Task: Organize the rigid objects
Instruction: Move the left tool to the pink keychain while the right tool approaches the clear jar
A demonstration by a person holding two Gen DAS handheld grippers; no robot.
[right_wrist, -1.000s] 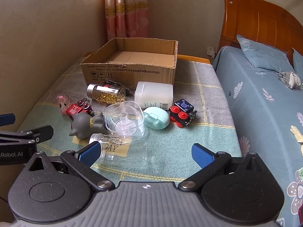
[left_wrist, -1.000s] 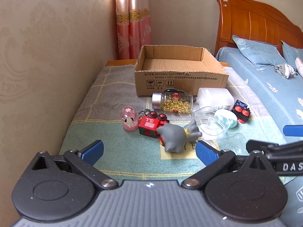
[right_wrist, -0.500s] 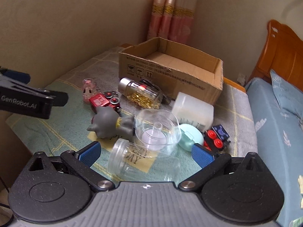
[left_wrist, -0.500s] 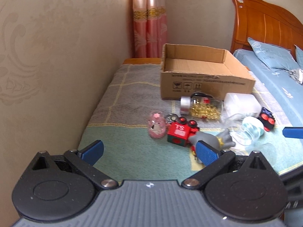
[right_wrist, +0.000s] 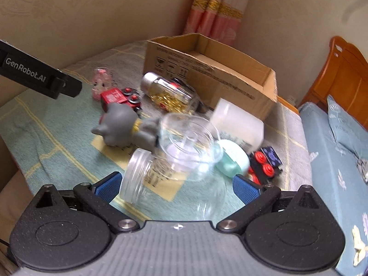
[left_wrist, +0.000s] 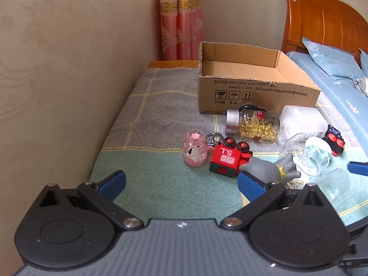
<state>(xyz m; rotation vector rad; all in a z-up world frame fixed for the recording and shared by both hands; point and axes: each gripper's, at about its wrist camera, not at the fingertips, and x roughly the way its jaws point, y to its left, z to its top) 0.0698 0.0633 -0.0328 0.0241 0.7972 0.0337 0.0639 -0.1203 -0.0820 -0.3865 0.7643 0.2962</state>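
Our right claw (right_wrist: 176, 185) hangs spread and empty over the near edge of the bench (right_wrist: 34, 142). The clear glass jar (right_wrist: 147, 177) lies on its side right between its fingers, mouth toward the left finger, long axis across our reach. Our left claw (left_wrist: 181, 181), also spread and empty, sits nearer the red toy train (left_wrist: 226, 159). The cardboard box (right_wrist: 214, 69) waits at the far edge.

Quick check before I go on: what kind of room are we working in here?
Most likely a bedroom: a wooden headboard and a bed with blue bedding beside the blanket-covered surface, pink curtains in the corner, and a cardboard box with small household items in front.
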